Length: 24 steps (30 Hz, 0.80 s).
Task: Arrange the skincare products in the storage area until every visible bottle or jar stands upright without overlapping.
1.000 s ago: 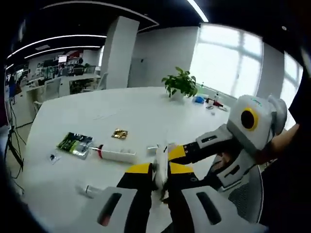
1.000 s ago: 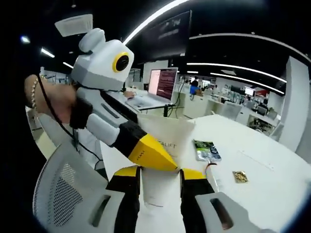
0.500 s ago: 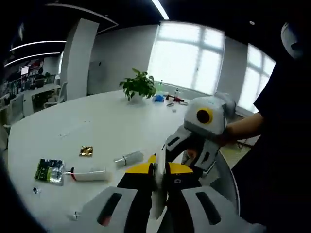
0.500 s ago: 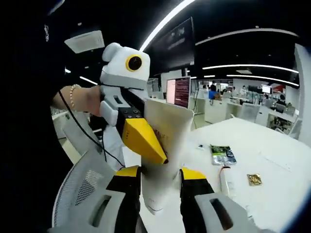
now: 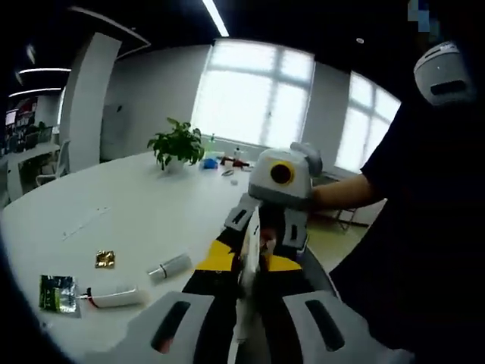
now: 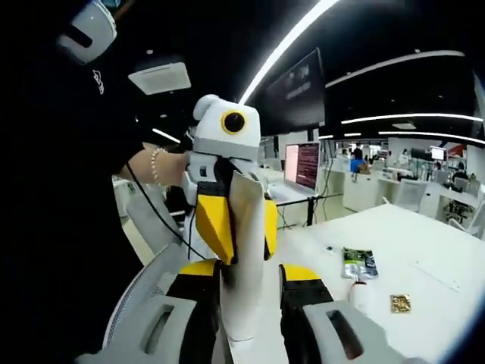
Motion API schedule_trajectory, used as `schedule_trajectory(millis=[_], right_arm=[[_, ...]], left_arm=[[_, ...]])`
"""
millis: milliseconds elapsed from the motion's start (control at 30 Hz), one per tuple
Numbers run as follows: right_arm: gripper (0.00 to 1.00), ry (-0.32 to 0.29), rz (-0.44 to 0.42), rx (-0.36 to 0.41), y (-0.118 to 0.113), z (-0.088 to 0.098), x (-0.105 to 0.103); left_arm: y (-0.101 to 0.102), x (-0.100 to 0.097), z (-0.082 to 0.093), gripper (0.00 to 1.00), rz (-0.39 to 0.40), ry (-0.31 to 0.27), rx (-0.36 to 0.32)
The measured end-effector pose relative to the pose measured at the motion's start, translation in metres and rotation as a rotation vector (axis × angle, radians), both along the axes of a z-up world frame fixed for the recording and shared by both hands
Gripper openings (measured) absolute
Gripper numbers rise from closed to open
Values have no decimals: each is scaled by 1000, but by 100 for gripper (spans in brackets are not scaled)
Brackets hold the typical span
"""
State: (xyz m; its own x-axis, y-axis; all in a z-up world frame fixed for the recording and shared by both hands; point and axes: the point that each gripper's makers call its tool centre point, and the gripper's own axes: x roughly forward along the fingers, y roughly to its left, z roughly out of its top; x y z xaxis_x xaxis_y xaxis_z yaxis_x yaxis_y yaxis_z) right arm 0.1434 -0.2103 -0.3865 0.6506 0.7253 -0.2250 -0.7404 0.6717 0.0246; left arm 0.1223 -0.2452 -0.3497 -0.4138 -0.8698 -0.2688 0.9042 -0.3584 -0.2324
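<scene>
Left gripper view: left gripper (image 5: 248, 282) with yellow-tipped jaws clamps a flat white tube (image 5: 248, 292), seen edge-on, standing up between the jaws. The right gripper (image 5: 267, 203) faces it from just beyond, a hand (image 5: 327, 199) holding it from the right, and its jaws also pinch the upper part of the tube. So the tube is held in the air by both grippers, at the near edge of the white table (image 5: 114, 220). On the table to the left: a green sachet (image 5: 57, 293), a white tube with a red cap (image 5: 114, 298) beside it, a small gold sachet (image 5: 105, 259), a small grey-white bottle (image 5: 170, 267) lying on its side. A potted plant (image 5: 178, 143) sits far back by the windows, with small items near it, too small to tell.

Right gripper view: right gripper (image 6: 248, 282) grips the tube (image 6: 244, 250) broad face on, the tube rising between its jaws. The left gripper (image 6: 231, 220) comes in from the far side, its yellow jaws closed across the tube's upper half. Chair mesh (image 6: 144, 288) shows below left. On the table (image 6: 394, 250) at right: the green sachet (image 6: 359, 262), the red-capped tube (image 6: 356, 294) partly hidden by the jaw, the gold sachet (image 6: 400, 303). A laptop (image 6: 303, 168) with a lit screen stands behind.
</scene>
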Motion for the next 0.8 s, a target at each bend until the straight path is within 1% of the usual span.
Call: schedule_trajectory(millis=[67,133,167,200,267,467,533,567,600,800], right_arm=[[20,3,4,-6,1,0,-1],[13,10,15,-11,5,0,-2],[13,-17,16,-41,4,1,0],[13,3,13,-40,4,-1,-1],[12,21,17,-44,4,-1,-2],[9,15,24,-86,0,-8,-5],[8,14,26,-101,-1,-10,-6],[8,14,29,-108,-2,-11,-7],[8,15,28,-109,-2,-12,-7],[6,22,18,-125,-9,-19,-6]], left_arm=[[-1,-1,2,7,-3,1,-4],[-2,1,2,7,2,-12,-8],[-3,1,2,7,-4,-17,-8],[-4,1,2,7,-1,-21,-4],[-6,-3,0,7,-6,-33,3],[-9,-17,-2,8,-23,-55,5],[-10,-14,-4,10,-14,-44,8],[-11,-14,-2,11,-6,-29,-1],[-11,-15,-4,11,-5,-28,7],[-14,-12,-9,15,27,-68,3]])
